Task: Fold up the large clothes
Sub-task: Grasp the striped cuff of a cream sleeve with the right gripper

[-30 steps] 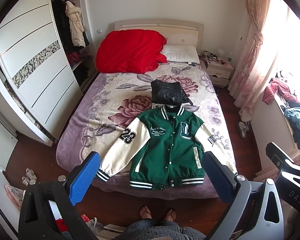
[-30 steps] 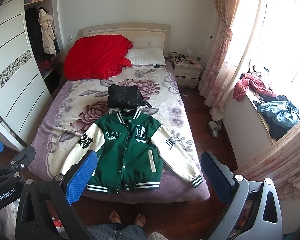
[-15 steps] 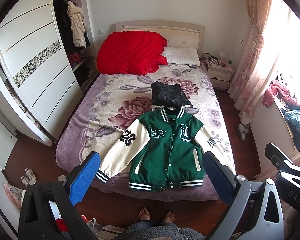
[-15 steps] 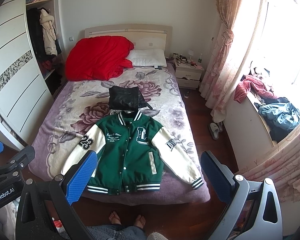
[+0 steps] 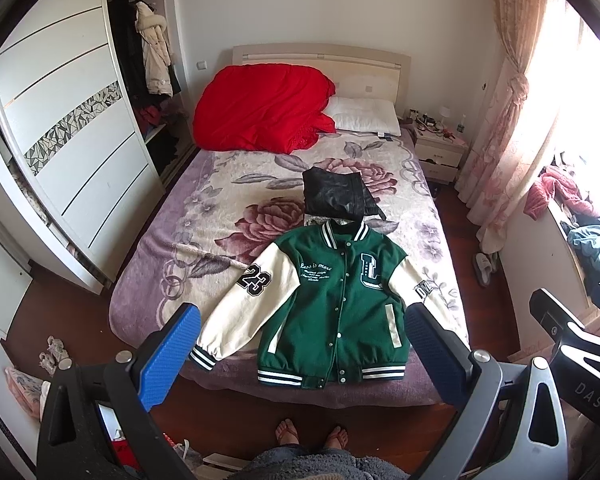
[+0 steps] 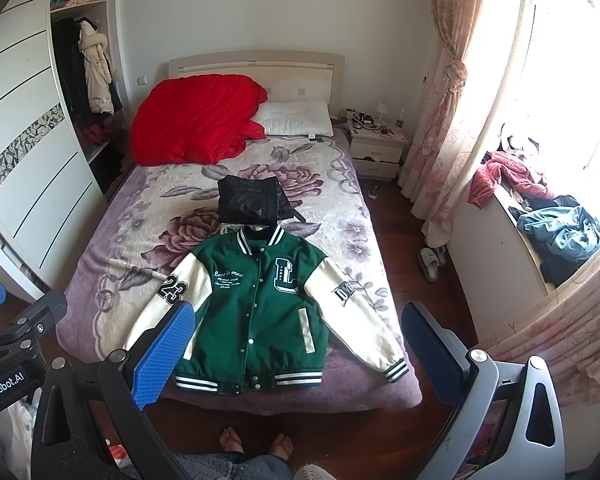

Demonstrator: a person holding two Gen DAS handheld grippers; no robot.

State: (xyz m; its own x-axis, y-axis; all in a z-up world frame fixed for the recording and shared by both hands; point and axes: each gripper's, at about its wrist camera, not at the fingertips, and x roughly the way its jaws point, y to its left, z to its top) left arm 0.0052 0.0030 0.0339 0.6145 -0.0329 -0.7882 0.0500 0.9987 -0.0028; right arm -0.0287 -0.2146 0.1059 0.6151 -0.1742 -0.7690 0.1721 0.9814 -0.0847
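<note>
Both my wrist cams sit high at the foot of the bed point(image 5: 148, 280), well back, tilted down toward the headboard. Left cam stands further left, right cam further right. Both share the bed, the green jacket point(image 5: 332, 300) point(image 6: 256, 312) at lower centre, and my feet at the bottom edge.

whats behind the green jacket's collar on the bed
A folded black garment lies on the floral blanket just past the jacket collar. A bit of pale patterned cloth shows between them; what it is can't be told. Whatever is under the jacket is covered.
</note>
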